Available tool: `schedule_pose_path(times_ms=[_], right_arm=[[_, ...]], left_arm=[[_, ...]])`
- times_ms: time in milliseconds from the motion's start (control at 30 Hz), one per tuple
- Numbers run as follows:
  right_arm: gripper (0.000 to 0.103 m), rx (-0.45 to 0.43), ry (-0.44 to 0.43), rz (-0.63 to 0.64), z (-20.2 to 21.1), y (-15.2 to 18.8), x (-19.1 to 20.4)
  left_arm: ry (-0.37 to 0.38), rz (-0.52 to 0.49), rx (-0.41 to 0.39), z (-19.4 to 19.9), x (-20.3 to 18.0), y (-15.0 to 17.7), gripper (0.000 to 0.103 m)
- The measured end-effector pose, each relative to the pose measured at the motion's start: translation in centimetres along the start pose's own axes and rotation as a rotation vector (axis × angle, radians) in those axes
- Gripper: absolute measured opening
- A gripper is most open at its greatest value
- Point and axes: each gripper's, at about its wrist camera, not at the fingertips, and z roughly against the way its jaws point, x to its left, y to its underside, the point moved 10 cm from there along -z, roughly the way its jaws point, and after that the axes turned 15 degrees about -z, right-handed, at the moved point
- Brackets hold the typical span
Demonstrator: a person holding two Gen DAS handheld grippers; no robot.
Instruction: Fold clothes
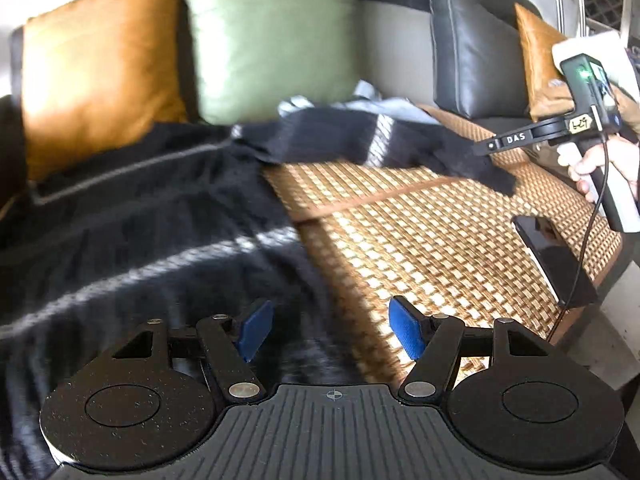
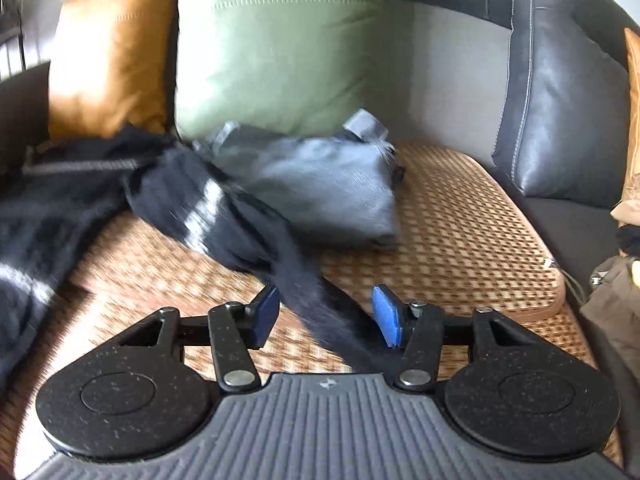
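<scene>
Left gripper point(image 1: 332, 330) spread, nothing between the pads, over the black garment point(image 1: 132, 240) lying on the woven mat's point(image 1: 440, 240) left side. Right gripper point(image 2: 326, 316) spread too — a black sleeve runs between its fingers, pads not pressing. Beyond: folded grey garment point(image 2: 320, 188) at the mat's back edge, below the green cushion point(image 2: 276, 48).

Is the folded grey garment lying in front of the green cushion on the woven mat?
Yes, in the right wrist view the folded grey garment lies on the woven mat, directly in front of the green cushion.
</scene>
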Motion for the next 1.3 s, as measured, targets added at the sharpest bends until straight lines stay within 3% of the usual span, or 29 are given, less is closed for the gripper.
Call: schedule_pose_path(times_ms=[100, 133, 167, 200, 300, 400, 500, 600, 700, 800, 967, 1100, 1200, 1300], right_arm=[[0.058, 0.056, 0.022, 0.017, -1.3, 1.1, -1.0], [0.052, 0.077, 0.021, 0.015, -1.5, 1.4, -1.2], [0.039, 0.098, 0.020, 0.014, -1.8, 1.7, -1.4], [0.004, 0.139, -0.005, -0.015, -1.9, 1.9, -1.3], [0.003, 0.185, -0.151, -0.118, 0.2, 0.6, 0.7], [0.002, 0.175, -0.385, -0.289, 4.1, -3.4, 3.7], [0.002, 0.103, -0.577, -0.465, 7.9, -9.2, 5.7], [0.002, -0.017, -0.621, -0.558, 10.7, -15.1, 5.9], [0.000, -0.095, -0.578, -0.590, 11.9, -18.2, 5.3], [0.000, -0.107, -0.507, -0.599, 11.4, -18.6, 4.1], [0.000, -0.020, -0.326, -0.546, 7.8, -13.8, 2.0], [0.004, 0.078, -0.237, -0.434, 4.6, -8.3, 1.8], [0.014, 0.147, -0.193, -0.344, 2.3, -4.8, 1.5], [0.037, 0.194, -0.162, -0.254, 0.3, -1.9, 0.8]], left_arm=[[0.003, 0.021, 0.013, -1.2, 0.3, -0.1, 0.077], [0.002, 0.034, 0.013, -1.4, 0.5, -0.2, 0.077], [-0.003, 0.046, 0.011, -1.4, 0.9, -0.3, 0.077], [-0.008, 0.057, 0.009, -1.5, 1.3, -0.4, 0.078], [-0.040, 0.092, -0.005, -1.1, 2.9, -0.5, 0.080], [-0.055, 0.154, -0.007, -0.6, 4.7, -0.4, 0.080], [-0.061, 0.226, -0.020, 0.1, 6.5, -0.1, 0.080], [-0.065, 0.271, -0.030, 0.7, 7.9, 0.4, 0.080], [-0.070, 0.299, -0.036, 1.2, 8.9, 1.0, 0.081], [-0.064, 0.335, -0.028, 0.9, 9.7, 1.8, 0.081], [-0.045, 0.339, -0.027, -0.2, 9.9, 1.2, 0.081], [-0.029, 0.217, -0.054, -1.7, 8.0, -2.1, 0.081], [0.020, 0.171, -0.074, -3.5, 6.1, -5.0, 0.081], [0.057, 0.188, -0.072, -5.9, 4.6, -7.2, 0.081]])
